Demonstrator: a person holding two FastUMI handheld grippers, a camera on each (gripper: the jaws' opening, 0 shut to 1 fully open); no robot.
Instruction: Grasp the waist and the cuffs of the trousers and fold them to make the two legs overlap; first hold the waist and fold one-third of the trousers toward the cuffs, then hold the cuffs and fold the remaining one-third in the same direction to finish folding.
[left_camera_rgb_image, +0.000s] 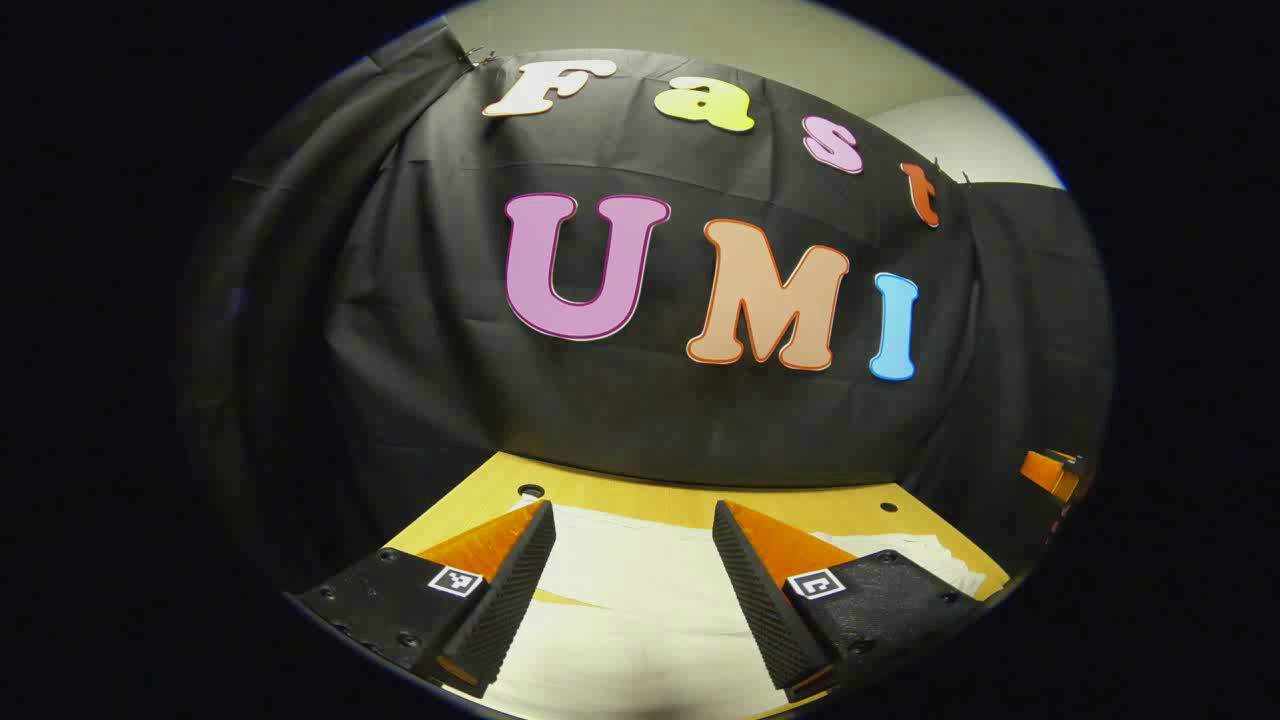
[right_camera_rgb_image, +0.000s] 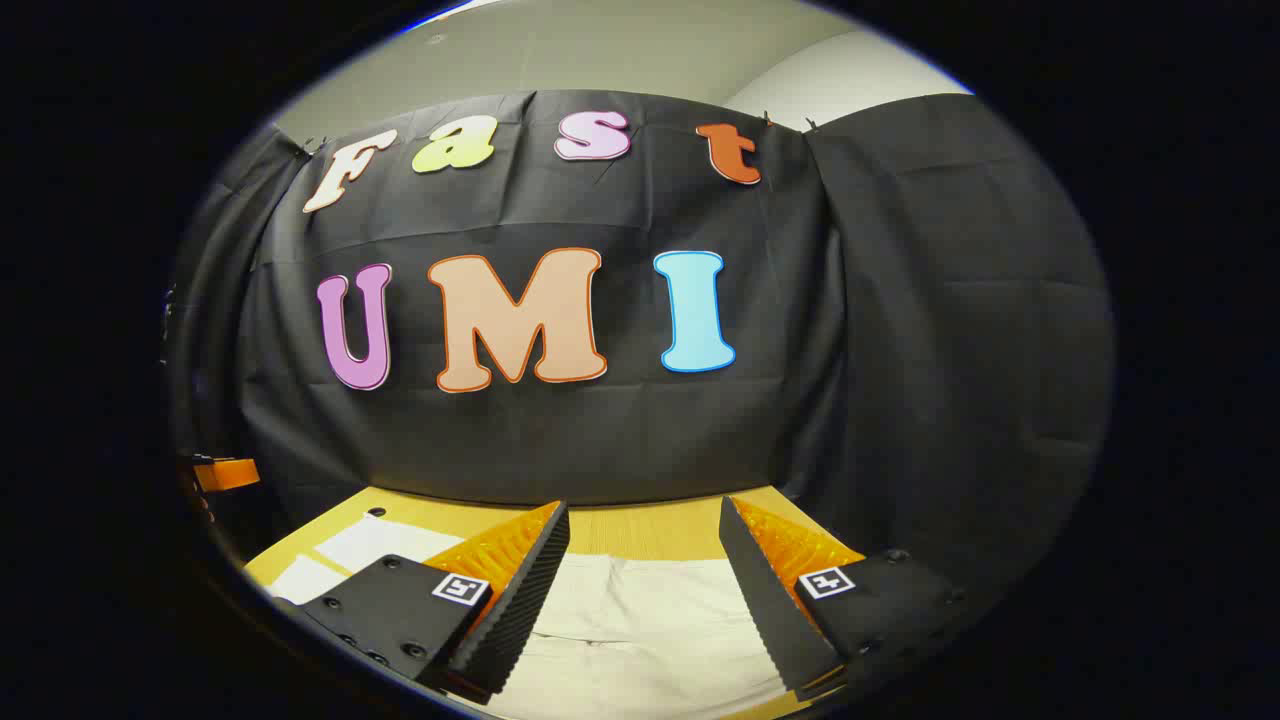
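Black cloth (left_camera_rgb_image: 640, 400) of the booth wall takes most of what I see in both views, and above it a pale room wall (right_camera_rgb_image: 620, 50) shows. Below the cloth comes the surface (left_camera_rgb_image: 640, 495), a yellow wooden top with small round holes near its far edge.

On this surface the trousers (left_camera_rgb_image: 640, 600) lie flat. They are cream-white, and they spread under and between the fingers of both tools. In the left gripper view the cloth reaches from the near edge almost to the far edge of the surface, and more of it runs off to the right side. In the right gripper view I see the trousers (right_camera_rgb_image: 640, 620) with a soft crease across them, and another pale part lies further left on the surface.

The left hand-held gripper (left_camera_rgb_image: 632, 520) hangs above the trousers with its fingers wide apart, and nothing is between them. The right hand-held gripper (right_camera_rgb_image: 643, 520) is the same: fingers wide apart and above the pale cloth. I cannot tell if the tips touch the fabric.

A small orange part (left_camera_rgb_image: 1050, 472) shows at the right edge of the left gripper view, and a similar orange part (right_camera_rgb_image: 228, 472) at the left edge of the right gripper view.
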